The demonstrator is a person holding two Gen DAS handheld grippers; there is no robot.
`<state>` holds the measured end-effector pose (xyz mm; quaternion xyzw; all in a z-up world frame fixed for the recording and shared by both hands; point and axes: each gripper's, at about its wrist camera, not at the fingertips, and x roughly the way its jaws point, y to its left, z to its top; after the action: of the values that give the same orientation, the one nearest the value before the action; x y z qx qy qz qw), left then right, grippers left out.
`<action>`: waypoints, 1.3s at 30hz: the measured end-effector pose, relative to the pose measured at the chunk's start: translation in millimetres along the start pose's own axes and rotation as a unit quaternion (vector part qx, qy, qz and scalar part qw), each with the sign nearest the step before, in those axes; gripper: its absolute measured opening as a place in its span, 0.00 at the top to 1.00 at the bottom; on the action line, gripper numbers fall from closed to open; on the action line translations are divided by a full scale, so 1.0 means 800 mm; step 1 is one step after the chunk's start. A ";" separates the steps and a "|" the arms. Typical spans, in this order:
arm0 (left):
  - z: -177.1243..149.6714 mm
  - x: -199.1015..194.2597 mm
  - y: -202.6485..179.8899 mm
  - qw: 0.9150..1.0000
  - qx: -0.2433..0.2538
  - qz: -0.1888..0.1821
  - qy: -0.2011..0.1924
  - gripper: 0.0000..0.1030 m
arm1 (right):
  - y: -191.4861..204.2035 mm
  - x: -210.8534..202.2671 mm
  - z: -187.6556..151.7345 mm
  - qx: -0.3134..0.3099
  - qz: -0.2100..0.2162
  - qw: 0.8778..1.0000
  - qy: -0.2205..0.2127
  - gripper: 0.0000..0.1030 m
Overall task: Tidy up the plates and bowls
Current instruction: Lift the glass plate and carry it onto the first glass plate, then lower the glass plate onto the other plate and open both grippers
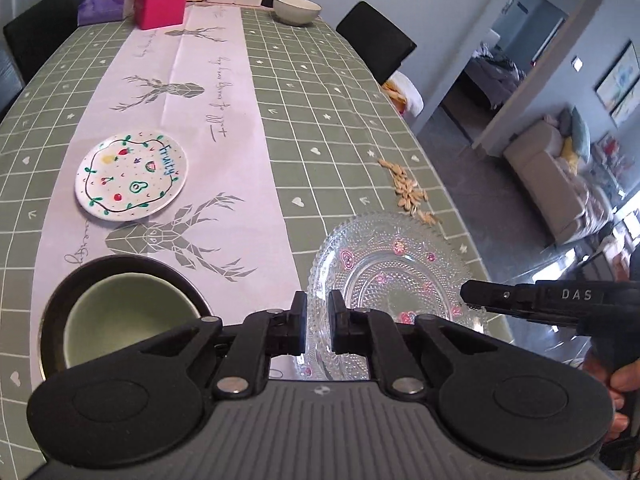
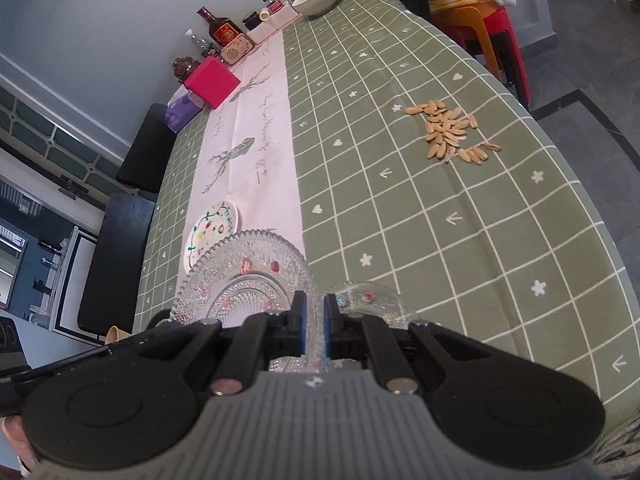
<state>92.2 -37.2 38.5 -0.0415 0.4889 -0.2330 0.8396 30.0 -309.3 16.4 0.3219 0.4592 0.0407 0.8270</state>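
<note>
A clear glass plate (image 1: 400, 264) with pink flowers lies at the table's near right. My left gripper (image 1: 318, 304) is shut on its near rim. My right gripper (image 2: 312, 308) is shut on the same glass plate (image 2: 244, 280); in the left wrist view it reaches in over the plate's right side. A smaller clear glass dish (image 2: 368, 300) shows just right of its fingers. A green bowl (image 1: 132, 316) sits inside a dark dish (image 1: 52, 300) at the near left. A white "Fruity" plate (image 1: 131, 174) lies on the runner. A white bowl (image 1: 297, 9) stands at the far end.
A pile of seeds (image 1: 410, 192) lies near the table's right edge. A pink box (image 1: 160, 3), bottles and jars crowd the far end. Black chairs (image 1: 376, 40) stand along both sides. Red and orange stools (image 2: 480, 32) stand beyond the far right corner.
</note>
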 end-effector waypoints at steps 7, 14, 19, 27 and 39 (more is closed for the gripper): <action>-0.015 0.043 -0.010 0.999 0.024 0.018 0.040 0.89 | -0.042 0.027 -0.016 0.012 -0.015 1.000 0.024 0.92; -0.035 0.082 -0.014 0.995 0.046 0.046 0.074 0.89 | -0.067 0.054 -0.025 0.007 -0.018 0.999 0.046 0.91; -0.043 0.104 -0.012 0.994 0.038 0.055 0.091 0.88 | -0.075 0.067 -0.028 -0.003 -0.028 0.998 0.050 0.90; -0.040 0.108 -0.015 0.993 0.034 0.068 0.091 0.89 | -0.079 0.076 -0.027 -0.012 -0.030 0.998 0.051 0.90; -0.041 0.097 -0.031 0.993 0.059 0.087 0.059 0.71 | -0.078 0.087 -0.035 -0.017 -0.021 0.999 0.035 0.84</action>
<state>87.8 -87.7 -32.9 0.0644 0.5251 -0.1891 0.8273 33.7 -319.3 -80.7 0.2966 0.4940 0.0421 0.8162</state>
